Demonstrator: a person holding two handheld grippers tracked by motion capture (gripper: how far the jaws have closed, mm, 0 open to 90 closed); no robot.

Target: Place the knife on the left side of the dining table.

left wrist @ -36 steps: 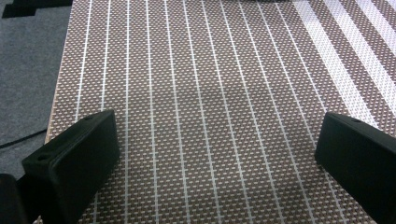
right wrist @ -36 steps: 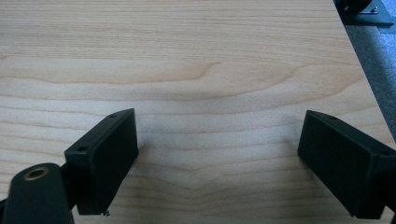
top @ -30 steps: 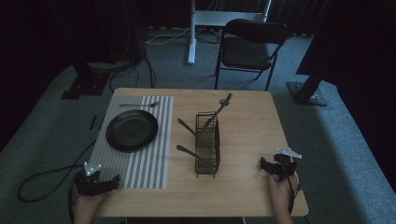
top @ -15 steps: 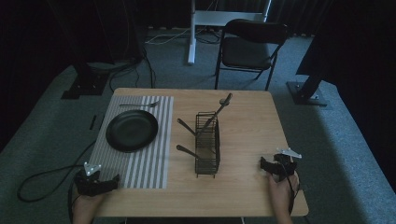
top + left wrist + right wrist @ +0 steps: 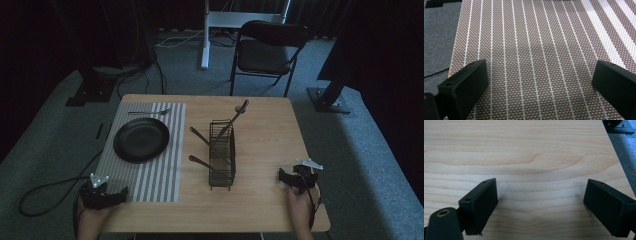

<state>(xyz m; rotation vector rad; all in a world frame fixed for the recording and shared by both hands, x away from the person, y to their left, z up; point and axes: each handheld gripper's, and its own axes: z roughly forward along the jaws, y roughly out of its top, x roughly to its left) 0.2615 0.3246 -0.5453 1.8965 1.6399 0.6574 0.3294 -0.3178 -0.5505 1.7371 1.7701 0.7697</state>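
Right now the left tool (image 5: 122,194) sits at the bench's (image 5: 270,145) near left corner, jaws wide apart over the striped mat (image 5: 534,50), nothing between them. Right tool (image 5: 281,177) rests near the near right corner, jaws also spread over bare wood. Between them stands the wire rack (image 5: 222,152) mid-bench, utensils poking out; plate (image 5: 141,140) on the mat.

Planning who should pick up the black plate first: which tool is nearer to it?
Left. The left tool rests at the near edge of the striped placemat on which the black plate sits; the right tool lies past the wire caddy, on bare table.
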